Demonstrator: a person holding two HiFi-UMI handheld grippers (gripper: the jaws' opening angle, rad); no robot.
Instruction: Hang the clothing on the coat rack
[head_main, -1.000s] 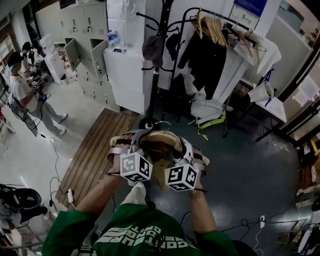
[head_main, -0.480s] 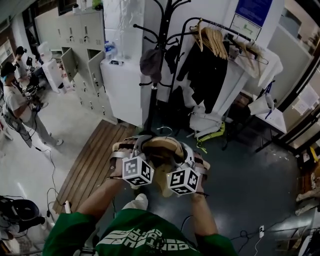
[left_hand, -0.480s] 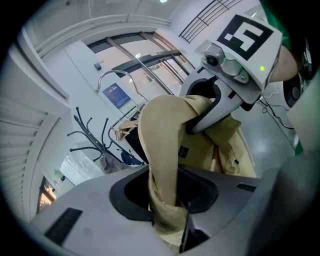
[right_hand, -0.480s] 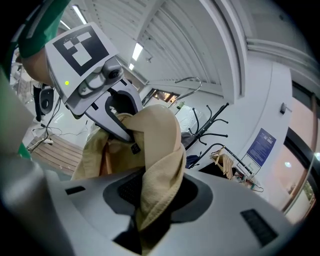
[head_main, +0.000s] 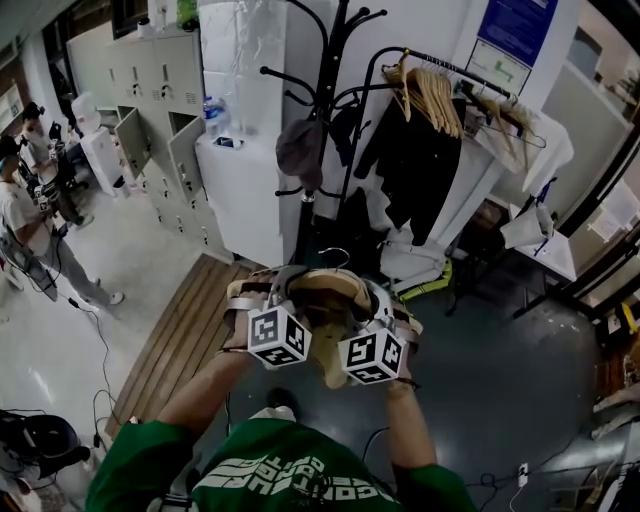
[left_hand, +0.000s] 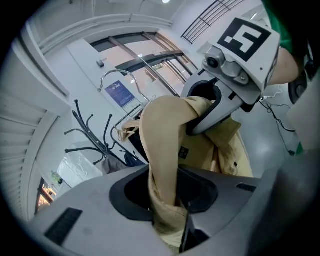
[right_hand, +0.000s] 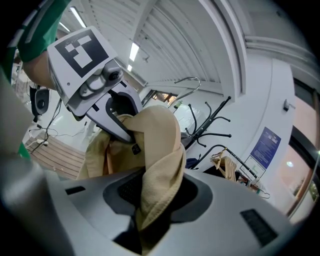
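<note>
A tan garment (head_main: 325, 290) on a hanger with a metal hook (head_main: 333, 256) hangs between both grippers at chest height. My left gripper (head_main: 262, 292) is shut on a fold of its fabric (left_hand: 165, 150), which runs down between the jaws (left_hand: 167, 210). My right gripper (head_main: 388, 305) is shut on the other shoulder of the garment (right_hand: 160, 160), its jaws (right_hand: 150, 220) closed on the cloth. The black coat rack (head_main: 335, 100) stands just ahead, beyond the garment, and shows in both gripper views (left_hand: 95, 140) (right_hand: 210, 120). The hook (right_hand: 182, 82) points up, apart from the rack.
A dark hat (head_main: 300, 145) hangs on the rack. To the right is a clothes rail with wooden hangers (head_main: 440, 85) and a black coat (head_main: 410, 150). A white cabinet (head_main: 250, 170) and grey lockers (head_main: 150, 80) stand left of the rack, with wooden boards (head_main: 190, 320) on the floor. A person (head_main: 25, 220) stands at far left.
The rack and rail have slid a little lower and nearer in the head view. Both grippers still hold the garment in the same way.
</note>
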